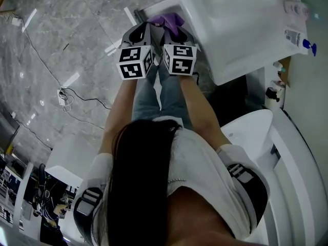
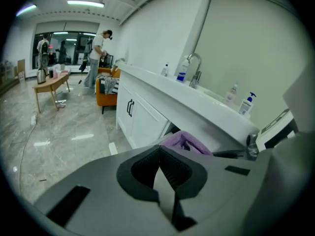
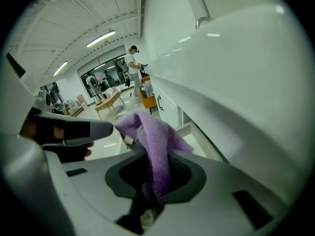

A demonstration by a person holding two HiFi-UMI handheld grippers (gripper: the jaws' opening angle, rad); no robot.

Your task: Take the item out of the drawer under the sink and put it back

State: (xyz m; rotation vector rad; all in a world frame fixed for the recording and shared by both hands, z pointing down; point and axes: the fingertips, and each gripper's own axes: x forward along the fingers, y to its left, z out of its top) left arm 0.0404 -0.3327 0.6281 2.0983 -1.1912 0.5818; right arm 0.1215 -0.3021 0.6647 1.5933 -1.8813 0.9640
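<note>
A purple cloth (image 3: 153, 140) hangs pinched between the jaws of my right gripper (image 3: 158, 157), folded over and sticking up past the fingertips. In the head view the same cloth (image 1: 172, 20) shows just beyond my right gripper (image 1: 172, 33), beside the white sink counter (image 1: 230, 29). My left gripper (image 1: 141, 33) is held close alongside, and its body (image 3: 69, 131) appears at the left of the right gripper view. In its own view my left gripper (image 2: 160, 150) has its pads together with nothing between them, and the cloth (image 2: 185, 140) lies just beyond. A white drawer edge (image 3: 191, 128) shows under the counter.
White cabinet doors (image 2: 136, 115) with dark handles run along under the counter. A faucet (image 2: 195, 69) and soap bottles (image 2: 246, 103) stand on top. A toilet (image 1: 259, 132) is at my right. Cables (image 1: 77, 97) lie on the grey marble floor. People stand by a table (image 2: 50, 84) far off.
</note>
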